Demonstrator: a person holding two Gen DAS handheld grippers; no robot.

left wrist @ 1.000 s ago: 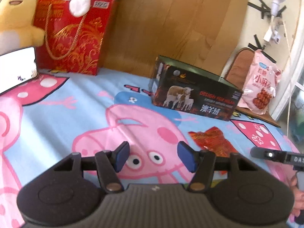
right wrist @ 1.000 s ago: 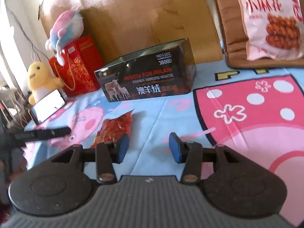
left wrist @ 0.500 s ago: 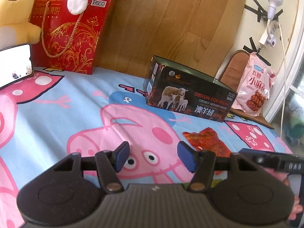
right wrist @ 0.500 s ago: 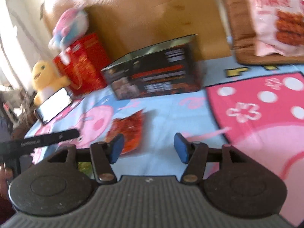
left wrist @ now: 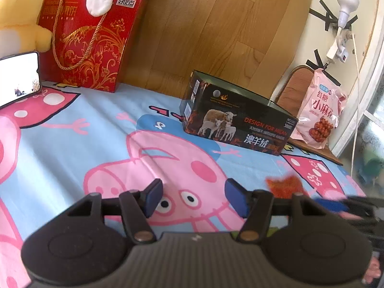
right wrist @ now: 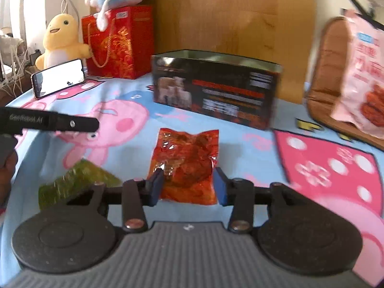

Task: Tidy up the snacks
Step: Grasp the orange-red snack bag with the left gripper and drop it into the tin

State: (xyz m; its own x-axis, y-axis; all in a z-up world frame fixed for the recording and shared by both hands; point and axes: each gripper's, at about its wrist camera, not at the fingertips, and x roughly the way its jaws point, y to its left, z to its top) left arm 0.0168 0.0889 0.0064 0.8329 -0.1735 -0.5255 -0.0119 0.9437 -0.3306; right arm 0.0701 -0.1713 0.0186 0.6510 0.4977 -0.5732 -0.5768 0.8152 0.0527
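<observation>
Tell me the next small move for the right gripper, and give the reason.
Probably close the right gripper a little more on the red snack packet. Its jaws have just been closing and the packet's near end now lies between the fingers, but whether the pads already press it is unclear. The open dark box stands just behind, a likely place to put it. The left gripper holds nothing.

Pink snack bag (right wrist: 362, 76), right edge of the right wrist view: motion-blurred, print unreadable, cut off by the frame. Green packet (right wrist: 76, 184), lower left: near end hidden behind the gripper body. Red snack packet (left wrist: 284, 187), lower right of the left wrist view: blurred, lower part hidden.
</observation>
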